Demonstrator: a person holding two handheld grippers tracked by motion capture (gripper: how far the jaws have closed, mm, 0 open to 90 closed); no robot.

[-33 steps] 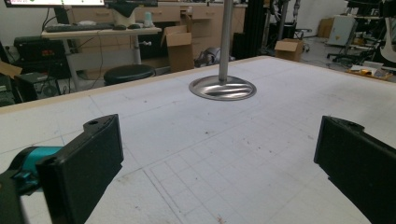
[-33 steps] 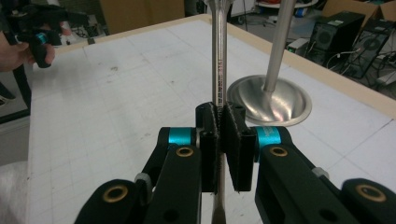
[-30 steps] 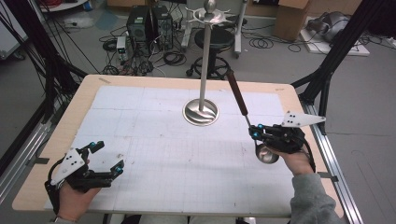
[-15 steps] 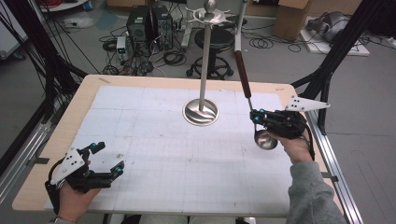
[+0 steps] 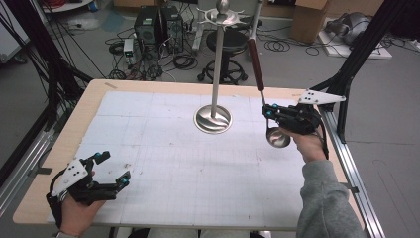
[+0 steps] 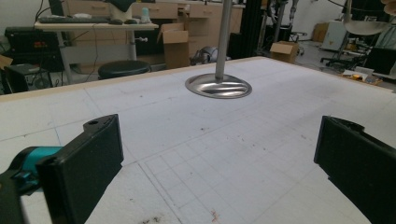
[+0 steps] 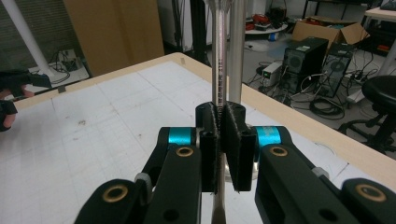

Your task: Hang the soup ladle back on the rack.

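While the right gripper (image 5: 266,110) clamps the ladle (image 5: 257,59) by its shank near the table's (image 5: 148,99) right edge, handle raised toward the stand's (image 5: 216,74) top hooks, hanging is not yet done. The left gripper (image 5: 113,171) rests released at the near-left corner.

Left gripper (image 6: 219,163) hangs over the table (image 6: 233,154) (jaws wide apart), stand base (image 6: 218,86) sits ahead.
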